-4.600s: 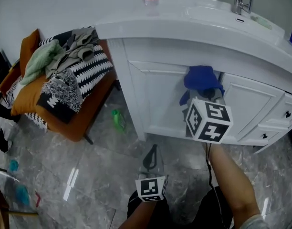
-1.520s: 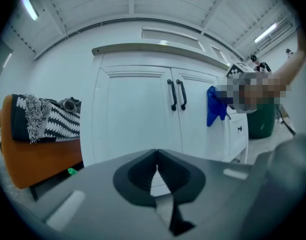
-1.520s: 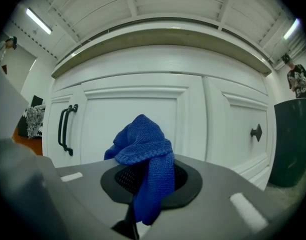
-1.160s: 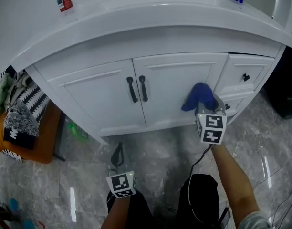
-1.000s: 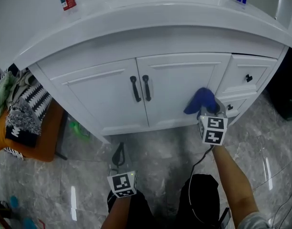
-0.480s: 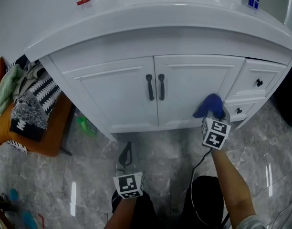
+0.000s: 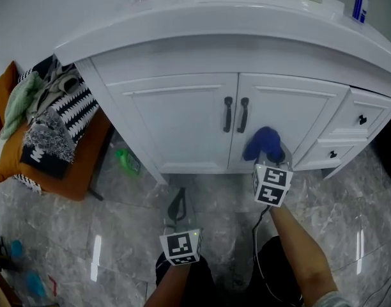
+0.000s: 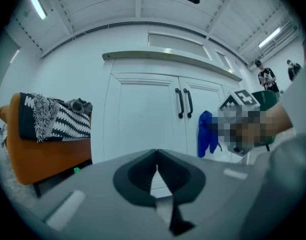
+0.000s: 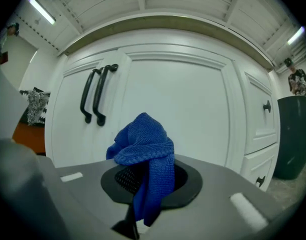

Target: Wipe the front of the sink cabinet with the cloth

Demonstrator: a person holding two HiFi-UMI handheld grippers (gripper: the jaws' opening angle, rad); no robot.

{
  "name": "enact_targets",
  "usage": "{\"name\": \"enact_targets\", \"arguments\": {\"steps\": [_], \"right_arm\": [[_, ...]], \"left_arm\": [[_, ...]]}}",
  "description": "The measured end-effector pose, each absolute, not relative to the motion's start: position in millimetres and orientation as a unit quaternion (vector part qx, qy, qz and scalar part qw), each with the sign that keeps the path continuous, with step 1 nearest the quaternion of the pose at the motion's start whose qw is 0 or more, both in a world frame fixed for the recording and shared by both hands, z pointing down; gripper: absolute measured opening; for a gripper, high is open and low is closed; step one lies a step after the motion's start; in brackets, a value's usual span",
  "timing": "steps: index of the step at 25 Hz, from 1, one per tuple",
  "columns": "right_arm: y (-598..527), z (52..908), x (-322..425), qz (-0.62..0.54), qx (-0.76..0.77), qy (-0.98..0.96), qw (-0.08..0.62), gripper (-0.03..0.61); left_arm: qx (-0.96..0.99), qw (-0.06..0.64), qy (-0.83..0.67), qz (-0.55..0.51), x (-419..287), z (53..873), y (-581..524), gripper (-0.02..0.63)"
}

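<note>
The white sink cabinet (image 7: 189, 117) fills the upper half of the head view, with two black door handles (image 7: 236, 114) at its middle. My right gripper (image 7: 271, 159) is shut on a blue knitted cloth (image 7: 262, 142), held against the lower part of the right door (image 9: 188, 109), just right of the handles (image 9: 95, 99). The cloth (image 9: 145, 159) bunches up out of the jaws. My left gripper (image 7: 177, 211) hangs low over the floor, shut with nothing in it, pointing at the left door (image 8: 143, 119).
An orange chair (image 7: 68, 158) piled with clothes stands left of the cabinet. A green bottle (image 7: 126, 160) lies on the marble floor by the cabinet's left corner. Drawers with black knobs (image 7: 361, 119) are at the right. Bottles stand on the countertop (image 7: 246, 11).
My right gripper has moved the cloth leftward along the right door toward the handles, and the view has shifted right. The left gripper stays low and shut.
</note>
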State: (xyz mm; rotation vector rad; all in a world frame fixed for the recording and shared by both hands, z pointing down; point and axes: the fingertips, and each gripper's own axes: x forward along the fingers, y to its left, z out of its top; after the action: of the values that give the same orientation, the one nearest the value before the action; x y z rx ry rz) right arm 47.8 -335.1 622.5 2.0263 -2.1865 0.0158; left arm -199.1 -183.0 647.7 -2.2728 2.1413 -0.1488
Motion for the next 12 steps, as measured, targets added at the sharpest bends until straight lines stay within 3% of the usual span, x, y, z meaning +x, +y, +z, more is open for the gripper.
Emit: {"name": "enact_targets", "arguments": {"steps": [12], "right_arm": [[-328.6, 625.8, 3.8, 0.041, 0.702, -0.71, 0.041, 0.052]], "left_arm": [[-0.72, -0.007, 0.694, -0.021, -215.4, 641.4, -177.2, 0.009]]}}
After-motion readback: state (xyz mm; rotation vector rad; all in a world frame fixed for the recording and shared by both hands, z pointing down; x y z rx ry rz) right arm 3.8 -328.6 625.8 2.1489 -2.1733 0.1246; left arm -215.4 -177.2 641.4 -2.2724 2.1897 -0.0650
